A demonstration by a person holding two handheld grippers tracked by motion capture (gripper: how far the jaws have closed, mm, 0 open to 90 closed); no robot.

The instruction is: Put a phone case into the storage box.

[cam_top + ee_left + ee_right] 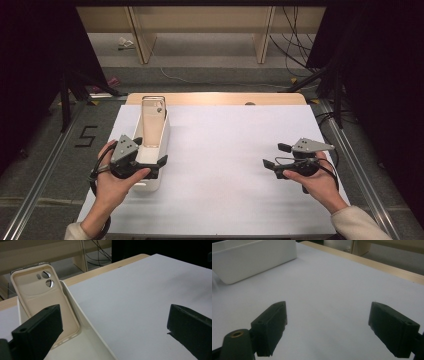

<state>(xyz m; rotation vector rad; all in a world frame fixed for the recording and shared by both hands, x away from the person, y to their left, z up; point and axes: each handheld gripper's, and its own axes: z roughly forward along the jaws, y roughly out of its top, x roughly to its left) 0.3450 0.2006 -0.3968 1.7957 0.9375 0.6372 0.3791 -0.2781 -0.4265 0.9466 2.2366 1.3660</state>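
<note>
The left gripper point(150, 167) is held with its jaws spread wide and empty at the lower left of the high view, over the near end of a white tray point(161, 150). The right gripper point(272, 157) is held equally wide apart and empty at the right of that frame, well away above the bare white sheet point(225, 150).

A cream phone case point(47, 302) is propped tilted against the tray's far wall, its hollow side and camera cut-outs turned toward the left gripper, at the upper left of the left gripper view. One jaw is seen over the tray, the other out over the sheet, so the case is not yet bracketed.

The step is judged to be the approach to a pick. A shift toward the case is called for, with the jaws brought astride its edges before being closed.
</note>
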